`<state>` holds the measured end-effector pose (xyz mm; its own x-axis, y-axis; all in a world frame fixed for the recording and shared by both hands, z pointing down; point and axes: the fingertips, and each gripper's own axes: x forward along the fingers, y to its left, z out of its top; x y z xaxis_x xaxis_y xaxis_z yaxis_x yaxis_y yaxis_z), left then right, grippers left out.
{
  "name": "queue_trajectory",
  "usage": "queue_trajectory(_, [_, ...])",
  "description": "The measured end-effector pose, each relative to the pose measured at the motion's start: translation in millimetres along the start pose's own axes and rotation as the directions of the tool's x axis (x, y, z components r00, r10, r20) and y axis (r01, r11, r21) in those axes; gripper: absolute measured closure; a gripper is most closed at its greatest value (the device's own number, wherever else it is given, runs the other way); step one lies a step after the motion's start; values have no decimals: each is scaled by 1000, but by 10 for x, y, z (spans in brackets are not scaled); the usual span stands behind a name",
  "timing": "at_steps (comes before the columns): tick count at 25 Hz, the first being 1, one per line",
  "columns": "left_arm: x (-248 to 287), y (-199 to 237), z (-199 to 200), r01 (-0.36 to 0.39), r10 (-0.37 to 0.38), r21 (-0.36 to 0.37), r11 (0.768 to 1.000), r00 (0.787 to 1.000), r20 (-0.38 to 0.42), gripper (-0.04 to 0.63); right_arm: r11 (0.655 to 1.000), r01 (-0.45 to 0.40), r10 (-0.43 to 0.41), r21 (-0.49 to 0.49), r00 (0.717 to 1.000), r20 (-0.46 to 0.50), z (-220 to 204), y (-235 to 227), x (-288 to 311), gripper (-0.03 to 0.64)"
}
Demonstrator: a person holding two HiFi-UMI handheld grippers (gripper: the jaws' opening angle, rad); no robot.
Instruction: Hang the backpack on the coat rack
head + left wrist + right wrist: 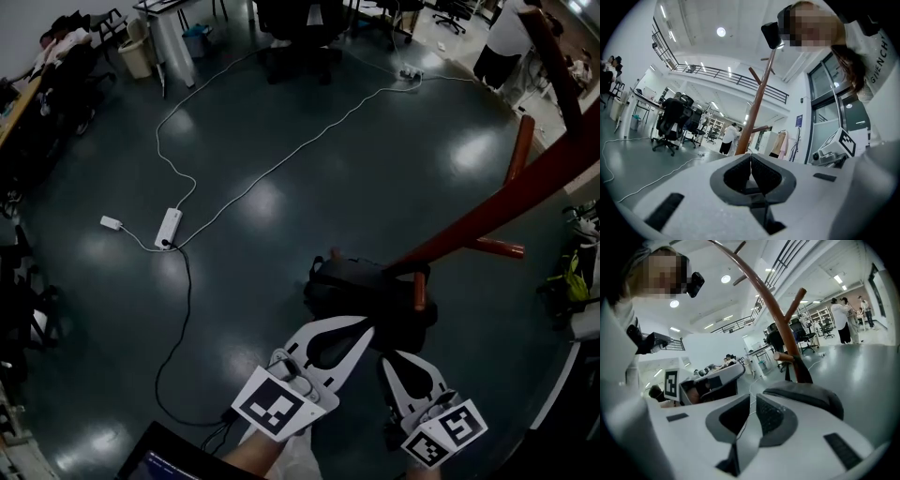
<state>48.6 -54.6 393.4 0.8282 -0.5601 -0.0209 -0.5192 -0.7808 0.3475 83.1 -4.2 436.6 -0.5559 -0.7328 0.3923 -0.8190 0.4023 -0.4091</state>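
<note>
- Two grippers, both empty. Your left gripper (356,336) has its jaws pressed together on nothing. Your right gripper (394,364) shows a thin slit between its jaws, and nothing sits in it.
- The backpack (370,298) hangs low on the coat rack (506,202), with its strap looped over a short lower peg (419,292). Both grippers sit just below the bag, close to it; whether a jaw tip touches the fabric I cannot tell.
- By my reading the hanging is done or nearly so, and the step in hand is getting clear of the bag cleanly.
- Draw both grippers straight back toward yourself, so that no jaw tip catches a strap or nudges the loop off the peg.
- Before you leave, check that the loop sits well down the peg toward the trunk, not out by its rounded tip. The right gripper view shows the strap (793,367) dropping from that peg, but not how deep it sits.
- The backpack is black, soft and slumped, a rounded bulk whose dark straps are hard to pick out against it.
- It will likely sag and swing if bumped, so keep your moves slow around it.
</note>
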Motion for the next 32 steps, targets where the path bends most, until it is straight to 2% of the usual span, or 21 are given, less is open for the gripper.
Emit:
queue_trajectory(11, [-403,-379,485,-23,23,9,1000,999,33,583,981,-68,71,-181,997,12,523,881,-404,574])
queue_trajectory(14, [-505,-520,572,-12,12,21,1000,1000,-3,582,973,-44,49,-226,999,16,691,1096,-571,576])
queue_trajectory(18, [-490,-686,798,17,-19,43,999,999,46,583,966,-12,24,-259,999,42,941,1292,-793,577])
queue_trajectory(24, [-487,-710,863,9,-14,87,996,998,62,582,950,-20,48,-310,995,84,1011,1360,-846,578])
queue_trajectory(32, [-419,-542,532,13,-17,86,996,999,41,583,935,18,17,-353,995,97,795,1174,-652,584])
